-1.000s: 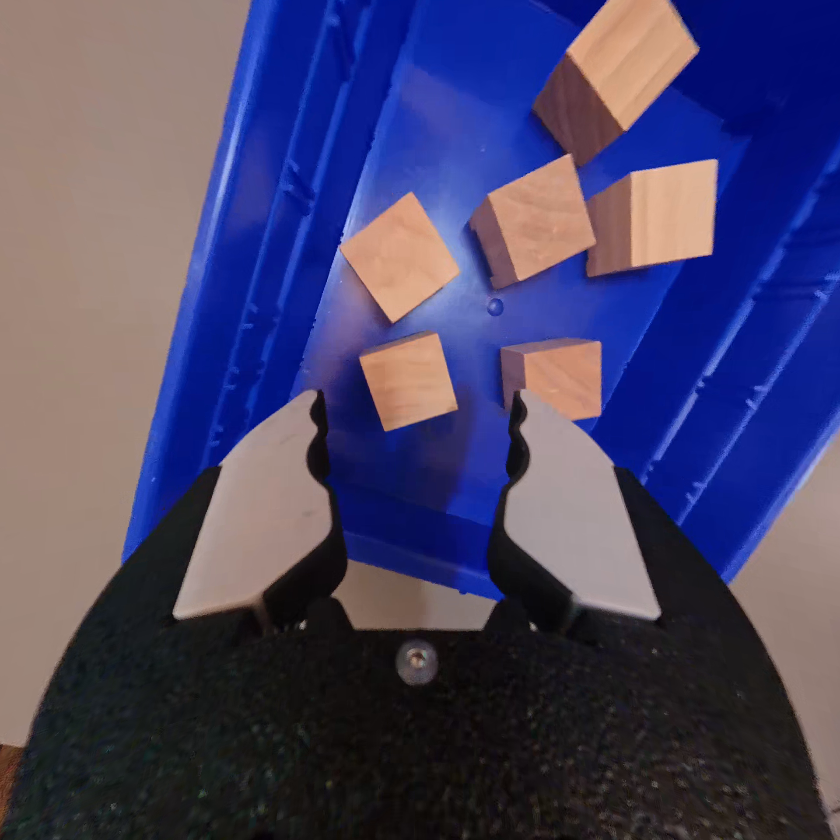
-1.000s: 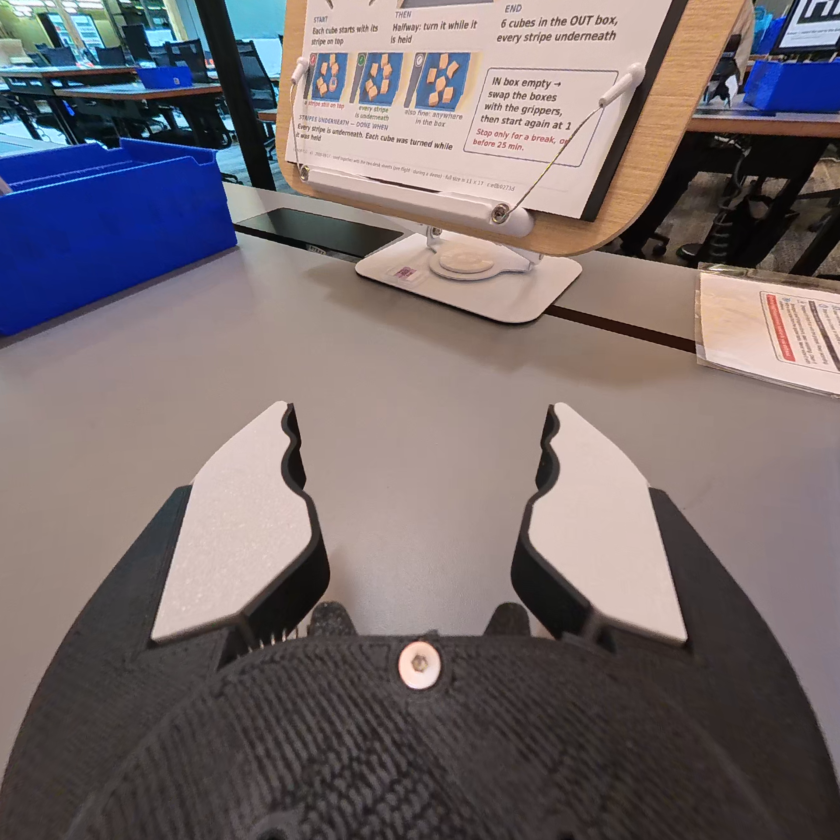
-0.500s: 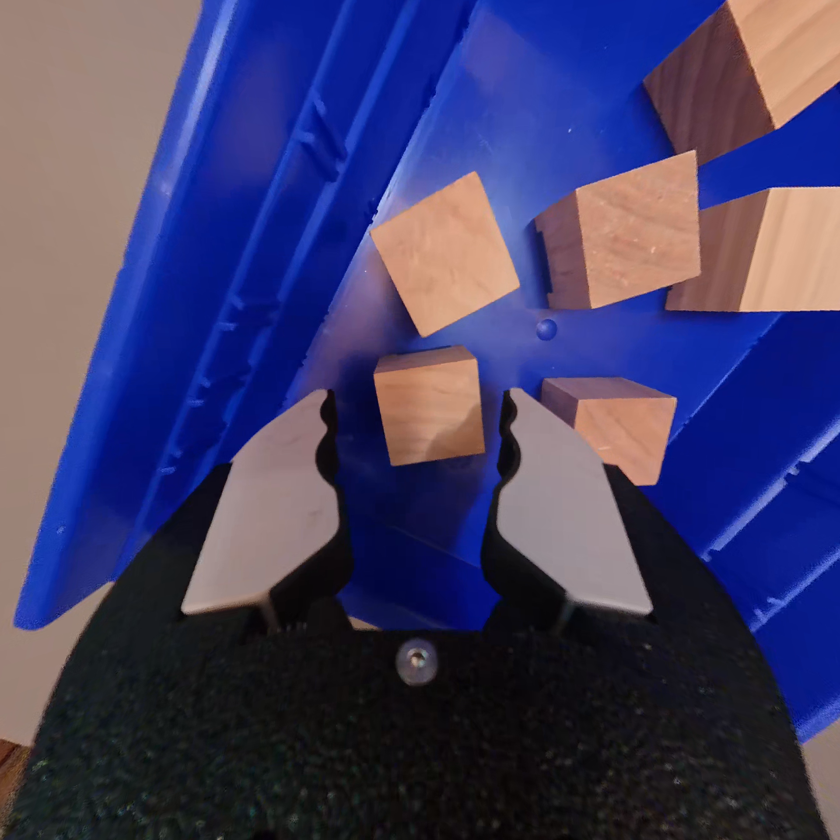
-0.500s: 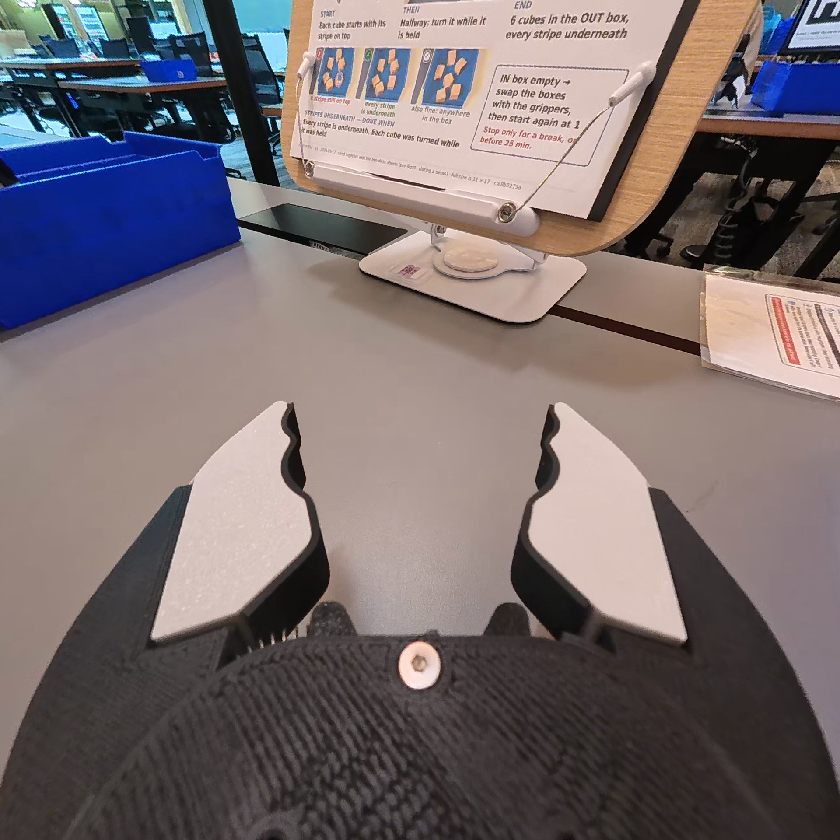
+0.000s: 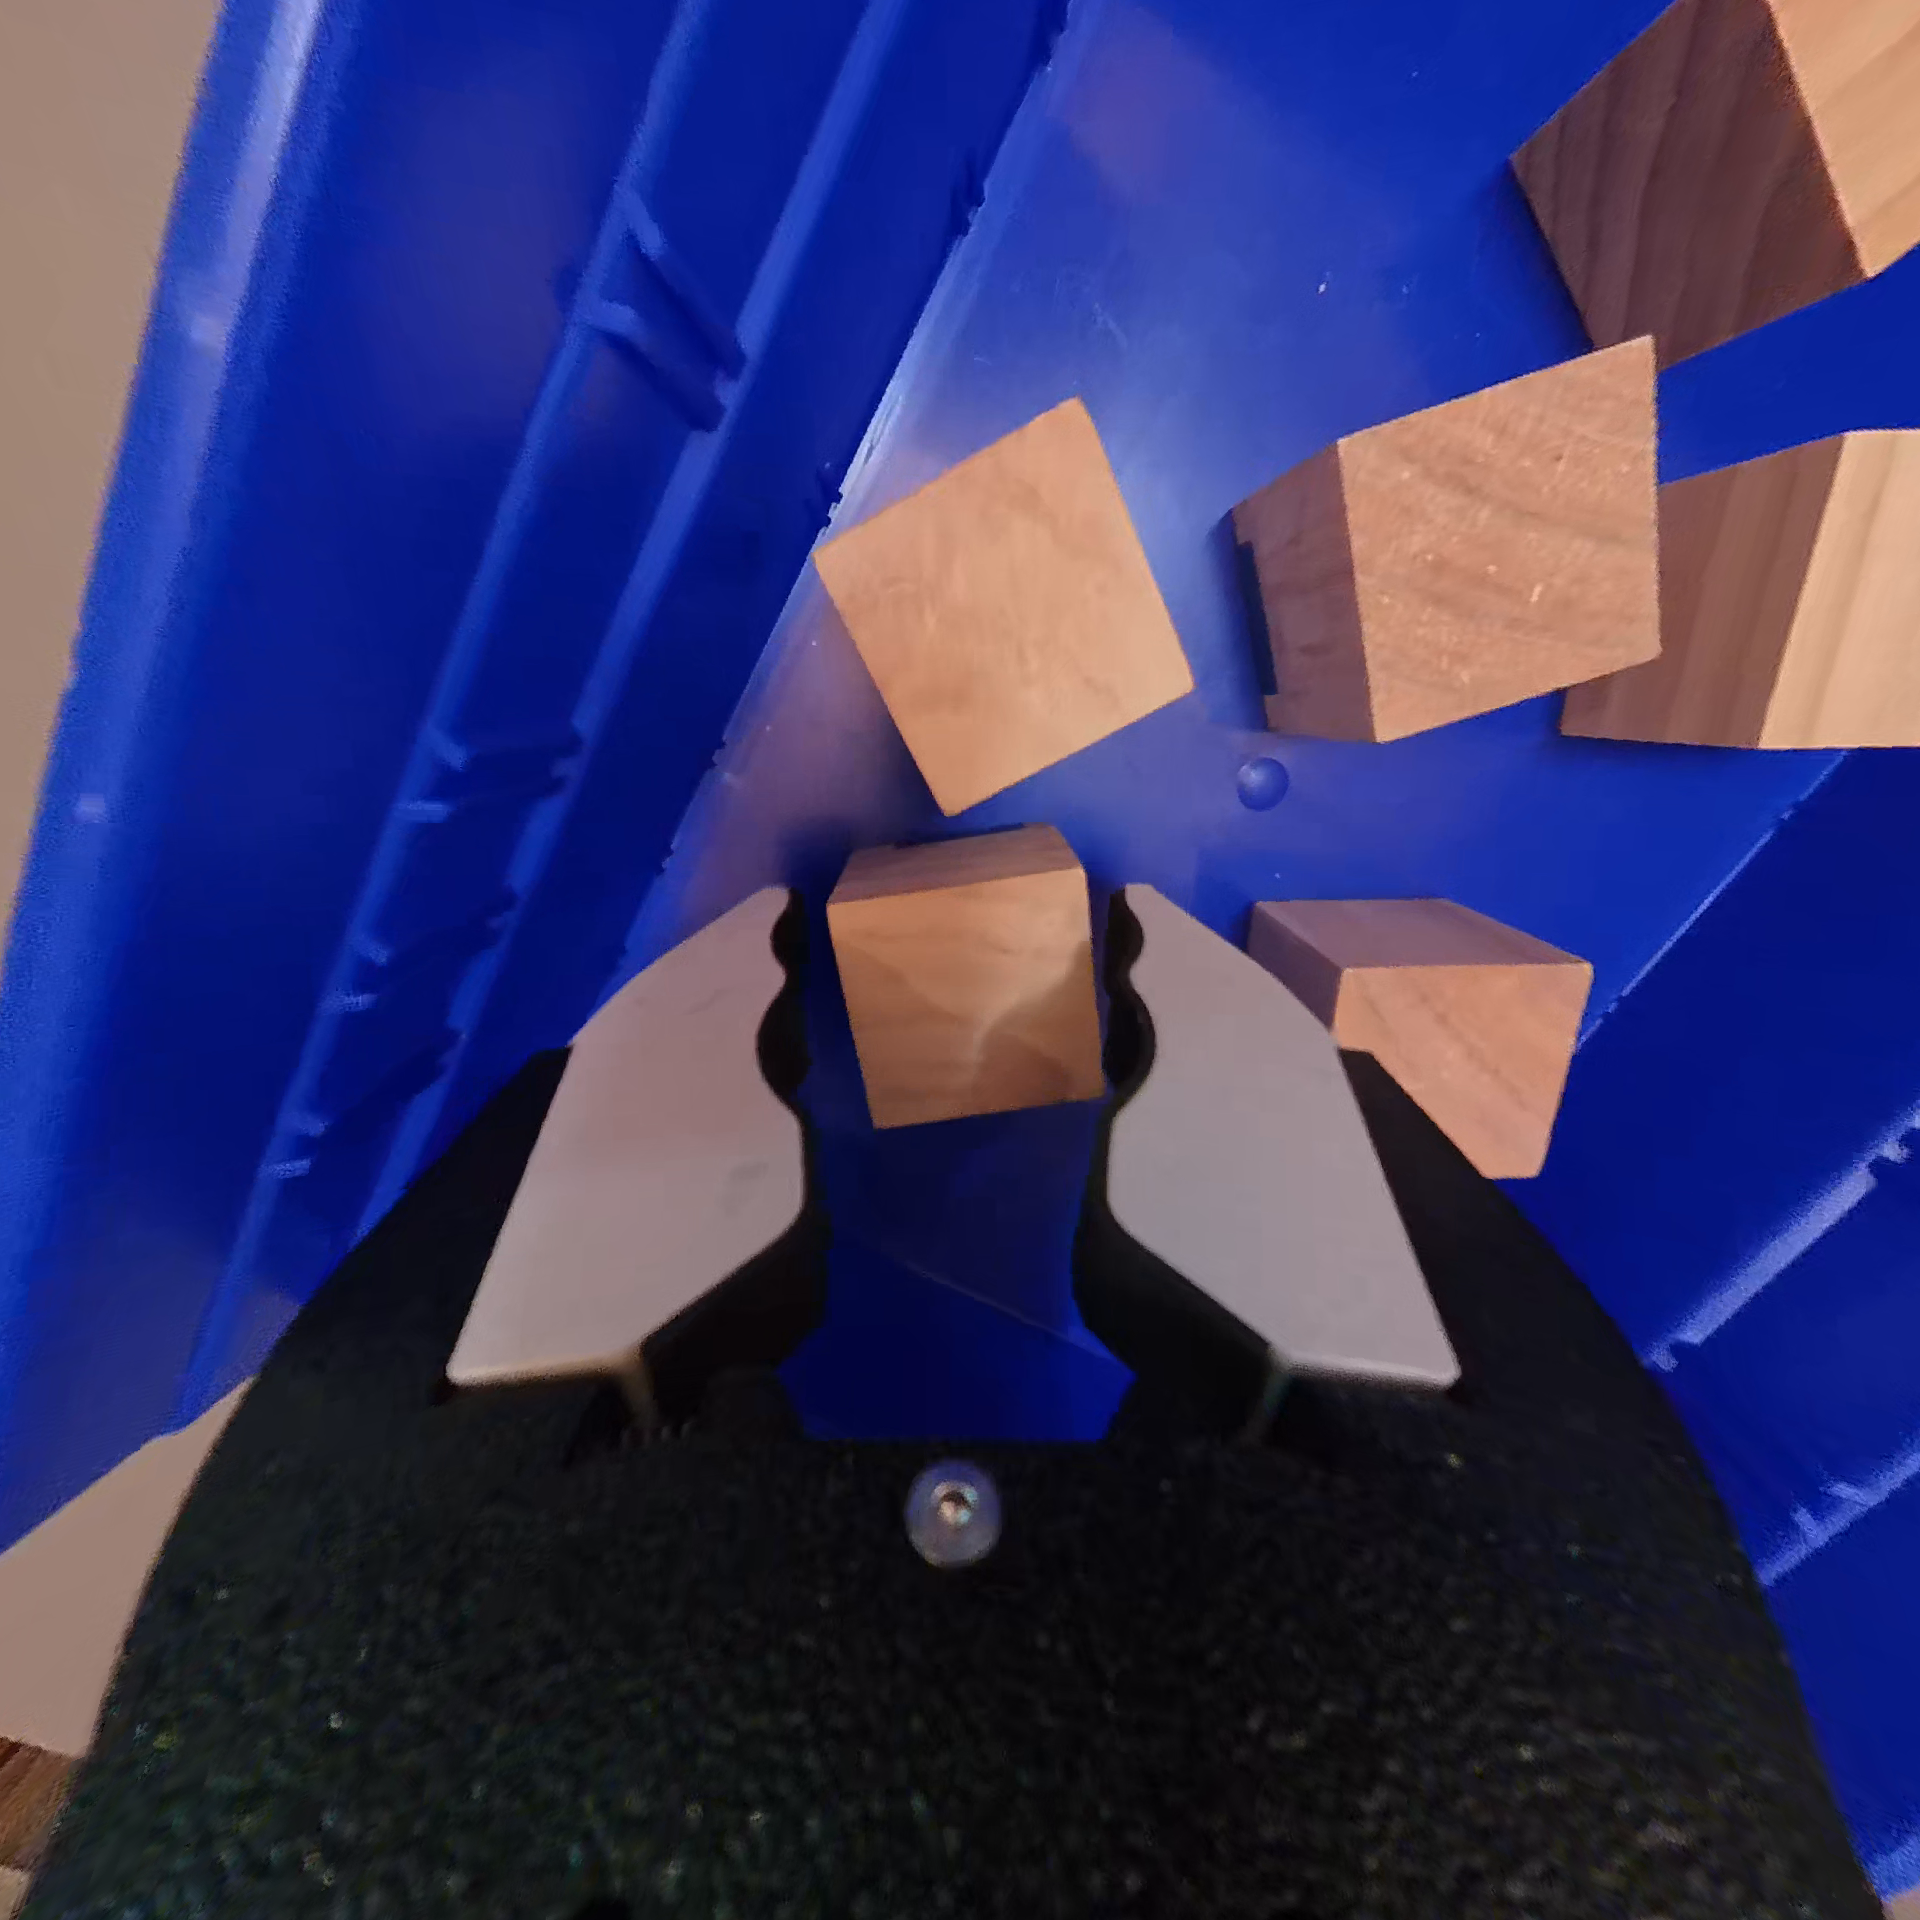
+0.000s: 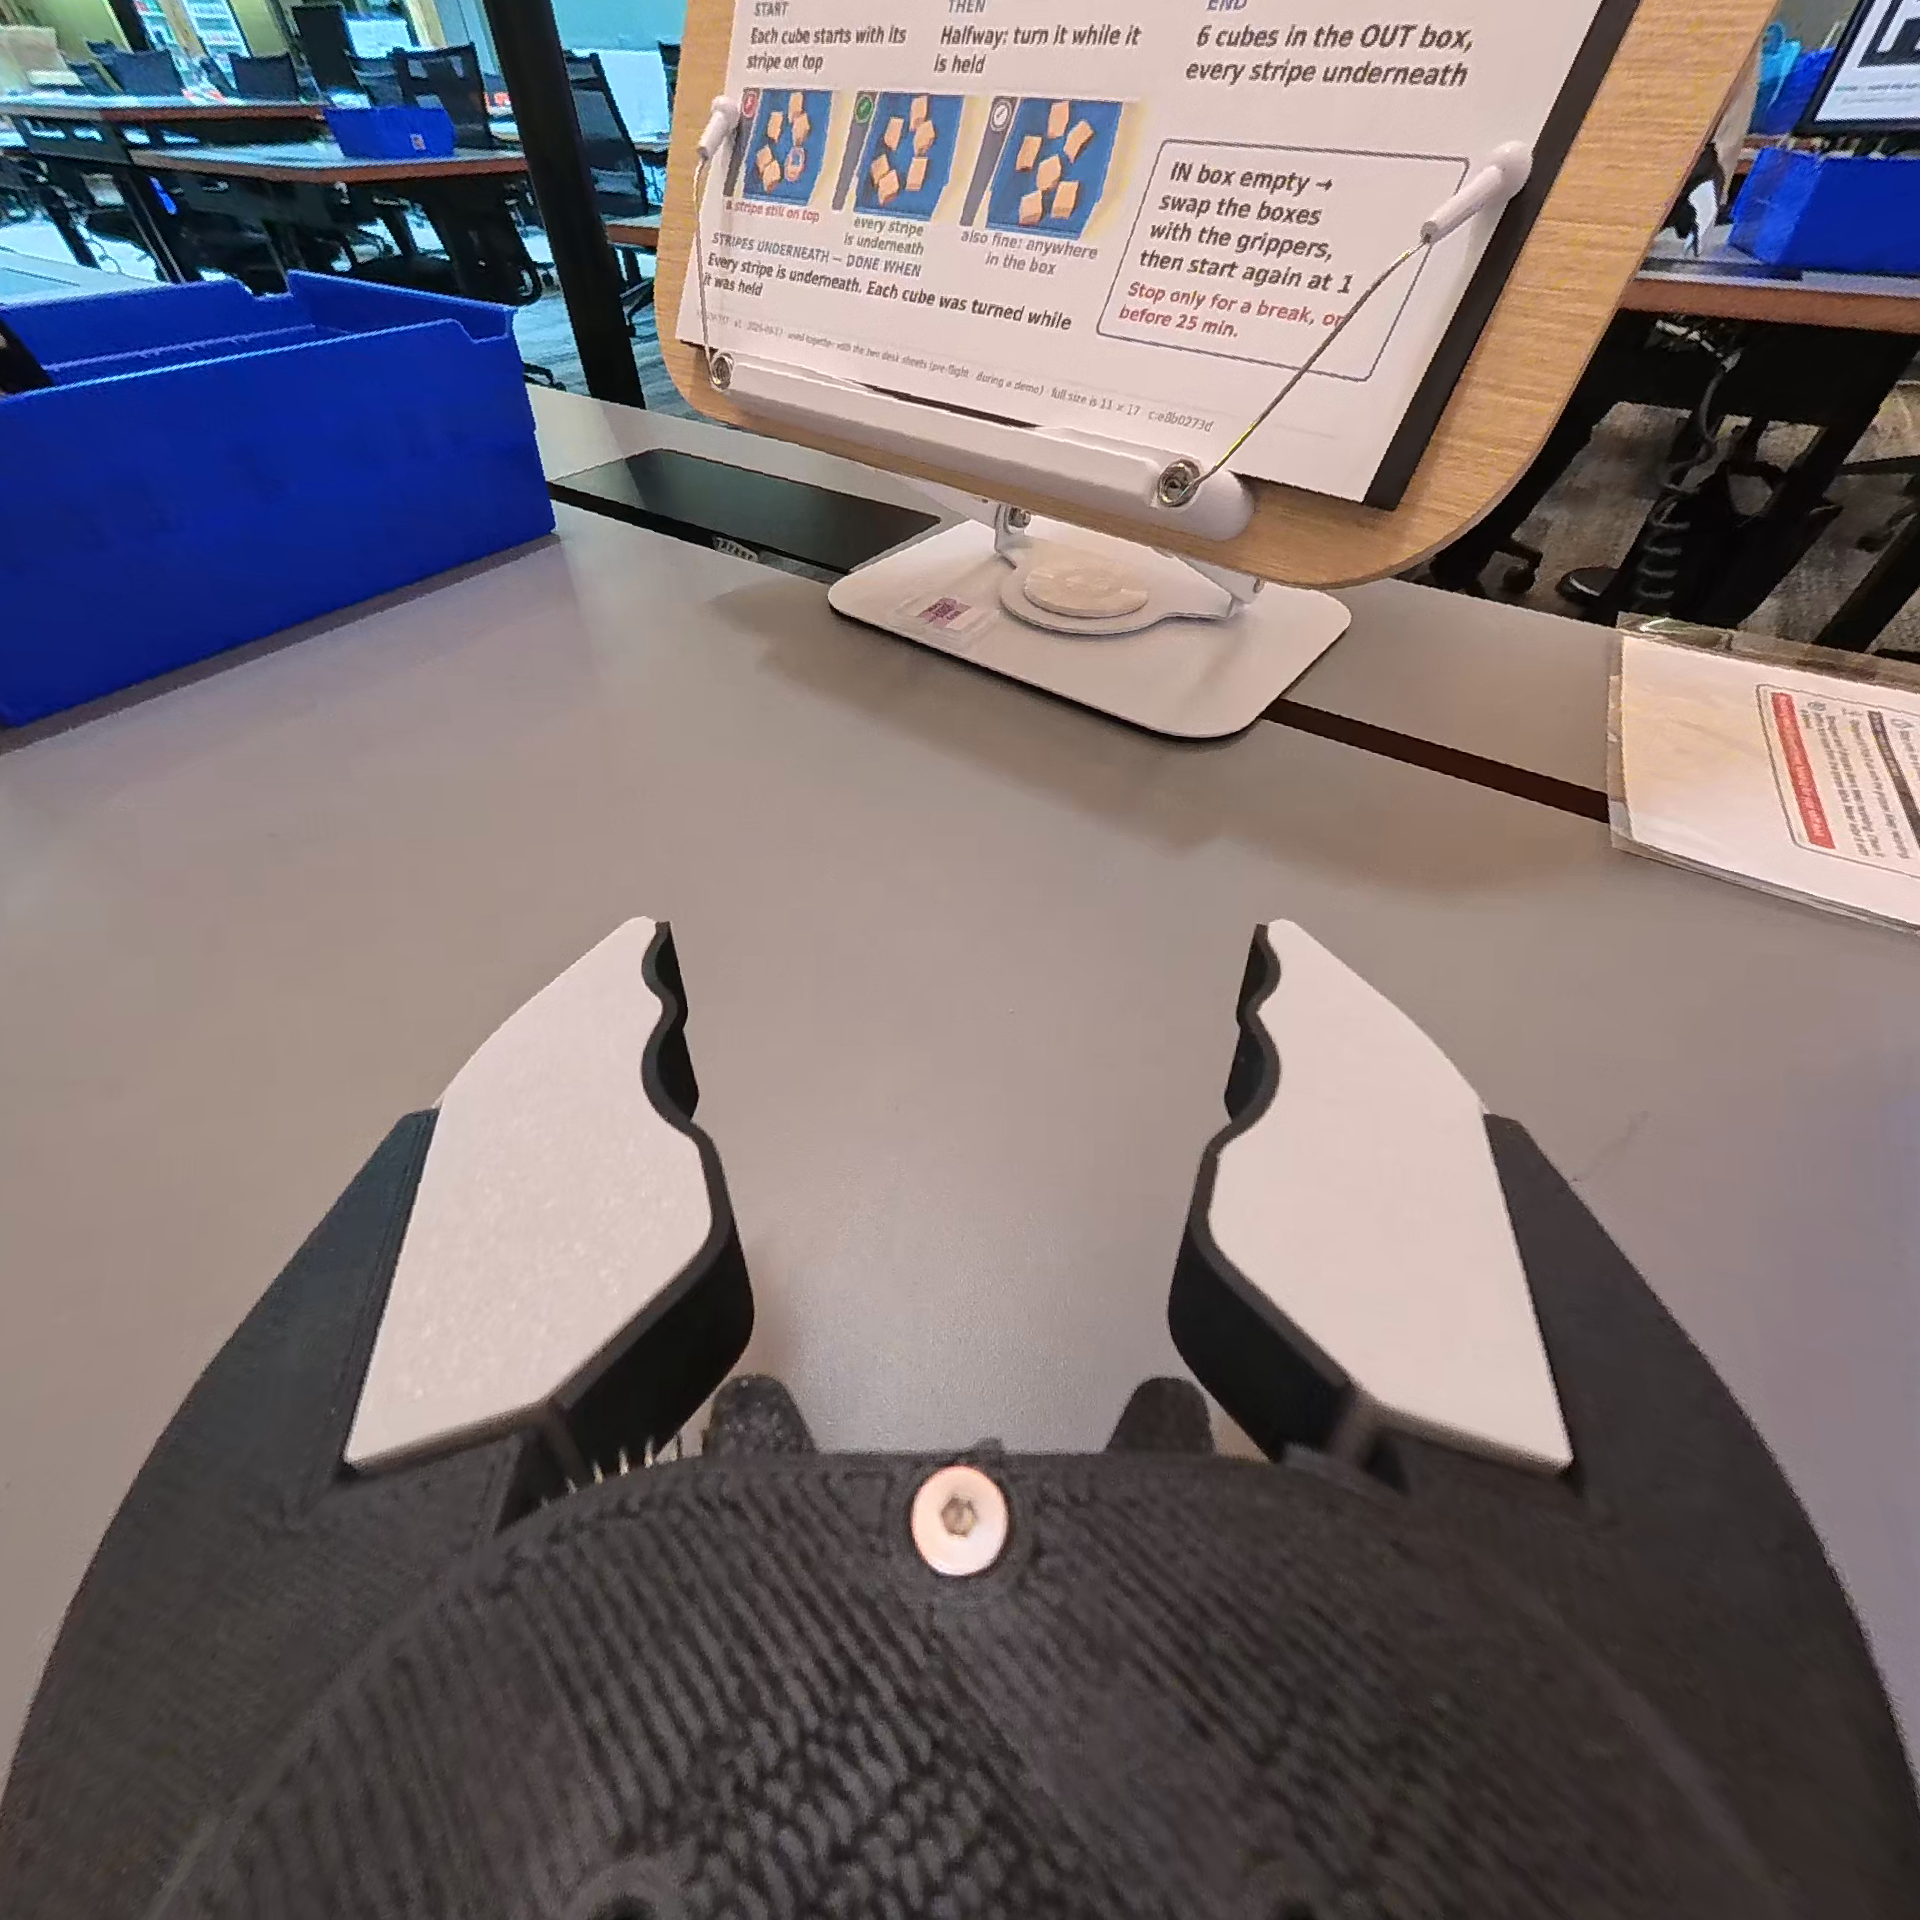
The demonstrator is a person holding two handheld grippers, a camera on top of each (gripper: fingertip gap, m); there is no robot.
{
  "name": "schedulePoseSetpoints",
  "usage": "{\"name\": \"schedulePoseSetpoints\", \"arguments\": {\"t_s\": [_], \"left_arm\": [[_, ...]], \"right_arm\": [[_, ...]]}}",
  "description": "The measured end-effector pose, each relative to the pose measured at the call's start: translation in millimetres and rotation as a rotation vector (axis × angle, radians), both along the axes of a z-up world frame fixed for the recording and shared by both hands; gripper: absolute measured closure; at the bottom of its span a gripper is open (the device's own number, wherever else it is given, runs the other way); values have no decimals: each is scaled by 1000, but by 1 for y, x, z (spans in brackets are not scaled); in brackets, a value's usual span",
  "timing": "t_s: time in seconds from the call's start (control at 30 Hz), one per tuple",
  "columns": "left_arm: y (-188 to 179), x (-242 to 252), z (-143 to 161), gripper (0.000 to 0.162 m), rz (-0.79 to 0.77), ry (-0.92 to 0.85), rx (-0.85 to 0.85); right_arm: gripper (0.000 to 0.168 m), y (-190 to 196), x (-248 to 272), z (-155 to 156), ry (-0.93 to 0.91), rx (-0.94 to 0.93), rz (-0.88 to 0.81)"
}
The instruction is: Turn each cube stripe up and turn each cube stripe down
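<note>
Several plain wooden cubes lie in a blue bin [image 5: 416, 623]; no stripe shows on any visible face. My left gripper [image 5: 948, 904] reaches down into the bin and straddles the near-left cube [image 5: 966, 997], one finger on each side with only thin gaps; the cube still rests on the bin floor. Other cubes lie beyond [image 5: 1003, 608], to the right [image 5: 1444, 1029] and farther back [image 5: 1496, 540]. My right gripper [image 6: 961, 935] is open and empty above the grey table [image 6: 935, 810], away from the bin.
In the right wrist view a blue bin [image 6: 260, 468] stands at the left. An instruction sheet on a wooden stand [image 6: 1091, 312] is straight ahead. A laminated sheet [image 6: 1787, 769] lies at the right edge.
My left gripper has come down into the bin and its jaws have narrowed around the near-left cube. My right gripper has shifted only slightly.
</note>
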State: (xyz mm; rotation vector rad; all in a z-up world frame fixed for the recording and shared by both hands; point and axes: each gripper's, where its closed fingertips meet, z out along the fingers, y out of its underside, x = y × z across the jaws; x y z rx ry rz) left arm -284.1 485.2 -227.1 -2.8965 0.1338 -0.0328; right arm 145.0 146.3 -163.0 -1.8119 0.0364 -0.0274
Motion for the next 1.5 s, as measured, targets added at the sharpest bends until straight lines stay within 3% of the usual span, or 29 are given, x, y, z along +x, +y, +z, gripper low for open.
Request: {"name": "schedulePoseSetpoints", "arguments": {"t_s": [0.1,0.6,0.77,1.0,1.17,1.5], "left_arm": [[1,1,-2,114,8,-8,11],[5,-1,-2,116,-41,-17,57],[7,2,11,116,-71,-41,99],[7,18,55,116,-100,-252,200],[-5,43,104,116,-152,-484,286],[-79,115,201,117,-404,-897,374]], "right_arm": [[66,0,0,0,2,1,0],[66,1,-3,-1,-21,-10,11],[66,1,-4,-2,-28,-14,15],[66,1,-5,-2,-37,-16,21],[65,2,-9,-3,-71,-24,32],[64,1,-13,-1,-60,-11,69]]}}
